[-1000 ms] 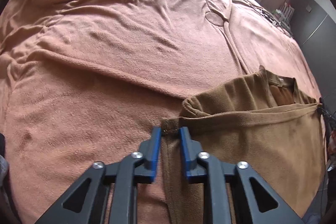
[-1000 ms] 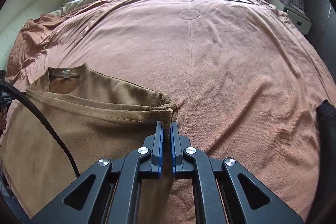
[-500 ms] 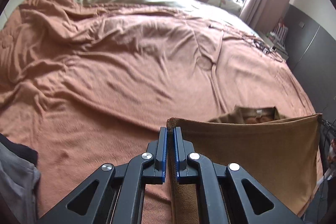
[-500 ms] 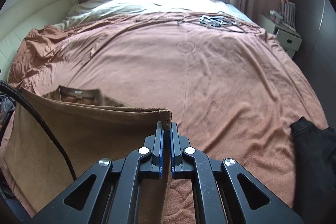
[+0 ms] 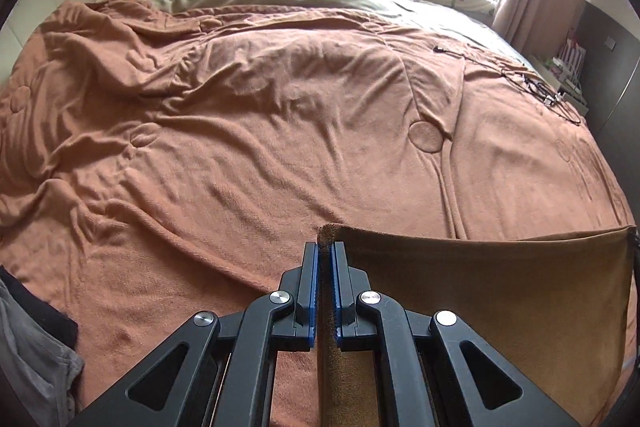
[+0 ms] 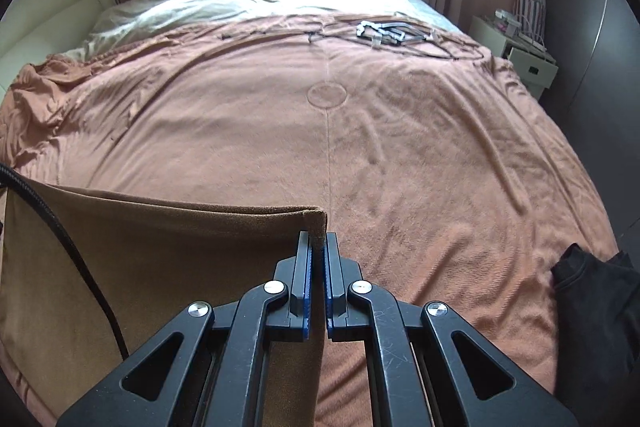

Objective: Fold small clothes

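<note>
— While you hold it up like that, where does the brown garment (image 5: 480,291) sit in your views?

— Lower right of the left wrist view, lower left of the right wrist view (image 6: 160,259). It hangs as a flat sheet between your two tools, top edge stretched level, raised above the orange blanket (image 5: 260,147).

— And your left gripper (image 5: 325,287)?

— Your left gripper is clamped on one top corner; the blue pads (image 5: 313,291) press the cloth from both sides, and a strip of it runs down between the jaws.

— The right one?

— Your right gripper (image 6: 317,283) pinches the other top corner the same way, jaws closed on the fabric. A black cable (image 6: 68,251) crosses the cloth at the left of that view.

— What lies around it?

— A black garment (image 6: 596,315) at the lower right edge of the right view, on the blanket. Grey and black clothing (image 5: 32,347) at the lower left of the left view. Cables and a grey strap (image 6: 384,31) lie far up the bed, and a pale quilt (image 6: 240,3) beyond that, under the window.
</note>
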